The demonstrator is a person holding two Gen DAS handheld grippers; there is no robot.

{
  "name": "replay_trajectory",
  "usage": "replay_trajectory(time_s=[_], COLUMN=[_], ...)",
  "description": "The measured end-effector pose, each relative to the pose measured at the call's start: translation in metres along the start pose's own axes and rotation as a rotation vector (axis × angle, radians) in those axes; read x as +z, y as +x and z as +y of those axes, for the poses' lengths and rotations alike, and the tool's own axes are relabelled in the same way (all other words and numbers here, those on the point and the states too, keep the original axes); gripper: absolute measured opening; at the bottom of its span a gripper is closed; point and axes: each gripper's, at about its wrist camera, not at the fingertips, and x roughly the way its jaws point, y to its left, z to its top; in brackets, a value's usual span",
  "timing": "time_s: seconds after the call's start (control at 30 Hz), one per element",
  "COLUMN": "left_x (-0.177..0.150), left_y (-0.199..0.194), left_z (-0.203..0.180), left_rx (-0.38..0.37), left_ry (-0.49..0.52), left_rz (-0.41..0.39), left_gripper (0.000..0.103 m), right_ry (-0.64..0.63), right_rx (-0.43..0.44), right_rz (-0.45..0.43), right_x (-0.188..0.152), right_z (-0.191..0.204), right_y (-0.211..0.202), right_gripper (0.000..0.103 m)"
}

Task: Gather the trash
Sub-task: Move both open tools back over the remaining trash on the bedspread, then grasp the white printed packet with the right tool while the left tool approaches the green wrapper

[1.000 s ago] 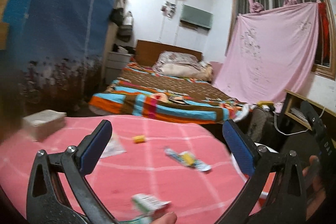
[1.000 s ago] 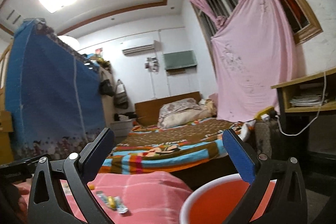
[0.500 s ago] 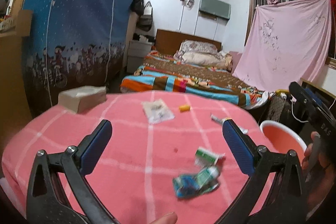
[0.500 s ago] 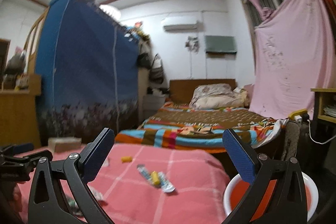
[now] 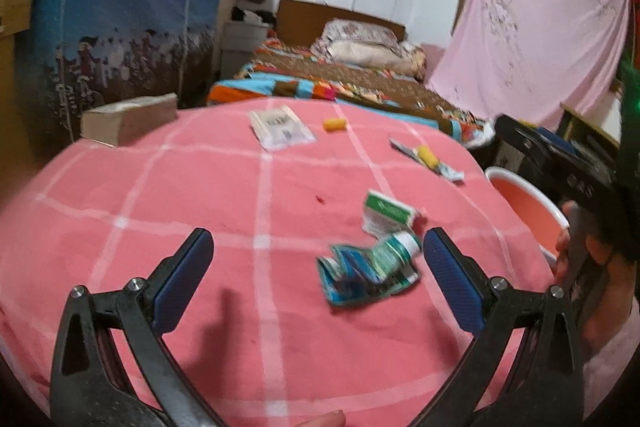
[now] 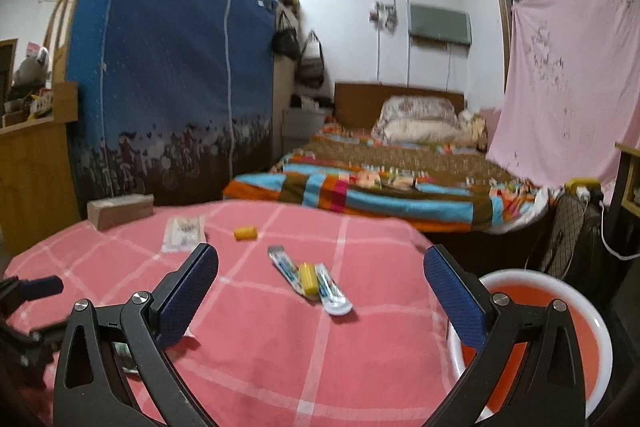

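**Both hand-held grippers spread wide above littered bench**

The left hand-held gripper (image 5: 318,259) hangs with its jaws wide apart, holding nothing, over a crumpled blue-green wrapper (image 5: 368,273) on the pink checked bench (image 5: 224,195). Just beyond the wrapper lies a small green-and-white carton (image 5: 388,215). The right hand-held gripper (image 6: 320,275) is likewise spread and empty, facing two white sachets with a yellow piece (image 6: 310,277) between them. Farther back lie a white packet (image 5: 280,129) and a yellow scrap (image 5: 334,125). An orange bin with a white rim (image 6: 536,339) stands beside the bench's right edge.
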Motion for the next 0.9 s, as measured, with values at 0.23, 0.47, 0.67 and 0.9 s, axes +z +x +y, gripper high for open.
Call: replay_trajectory(time_s=[0.23,0.47,0.67,0.9], left_x=[-0.003,-0.003,0.003,0.007], left_y=[0.015,0.027,0.025,0.019], left_z=[-0.016,-0.023,-0.015,0.012], left_rx=[-0.012,-0.002,-0.002,0.059], left_ry=[0.057,0.056,0.031,-0.020], left_rz=[0.103,0.181,0.170,0.154], left_gripper=[0.085,0.063,0.048,0.045], right_ry=[0.045,0.088,0.068,0.010], right_rx=[0.029,0.060,0.082,0.197], right_rz=[0.205,0.339,0.360,0.352], right_x=[-0.011,-0.024,-0.024,-0.021], right_z=[-0.009,-0.017,-0.012,0.011], right_y=[0.031,0.050,0.052,0.047], right_gripper=[0.103,0.103,0.103,0.103])
